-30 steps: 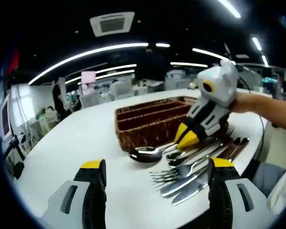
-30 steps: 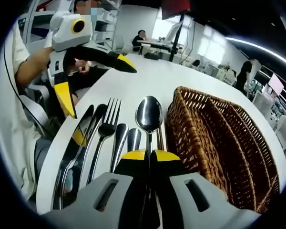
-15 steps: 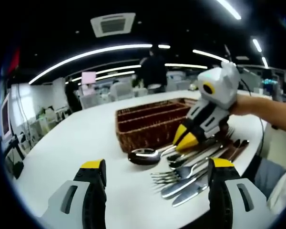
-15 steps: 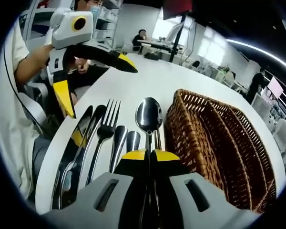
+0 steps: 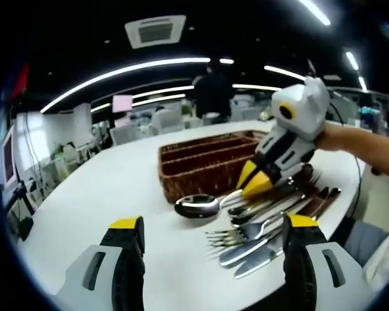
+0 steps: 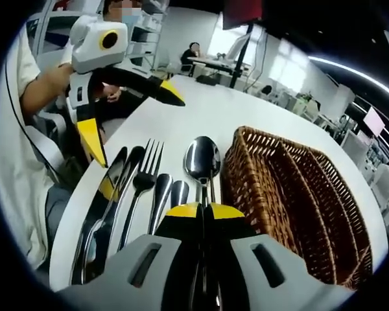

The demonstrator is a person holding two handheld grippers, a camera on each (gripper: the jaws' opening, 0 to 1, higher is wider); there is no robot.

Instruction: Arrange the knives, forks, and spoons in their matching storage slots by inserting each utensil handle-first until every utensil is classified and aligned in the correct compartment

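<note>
My right gripper (image 6: 204, 210) is shut on the handle of a steel spoon (image 6: 202, 157), whose bowl points away beside the wicker basket (image 6: 292, 194). In the left gripper view the same right gripper (image 5: 258, 180) holds the spoon (image 5: 196, 206) with its bowl low over the table in front of the basket (image 5: 201, 162). Forks and knives (image 5: 256, 236) lie side by side on the table right of the spoon. A fork (image 6: 144, 176) and dark-handled knives (image 6: 109, 197) lie left of my right jaws. My left gripper (image 5: 212, 227) stands open over bare table, also seen as the left gripper (image 6: 133, 120).
The basket has long compartments divided by wicker walls (image 6: 311, 188). The white table (image 5: 104, 188) curves away to the left, and its near edge (image 6: 68, 214) runs close to the knives. A person's arm (image 5: 369, 146) reaches in from the right.
My right gripper has risen a little and tilted the spoon's handle up; the bowl stays low. My left gripper has hardly moved. A person has walked in behind the basket.
</note>
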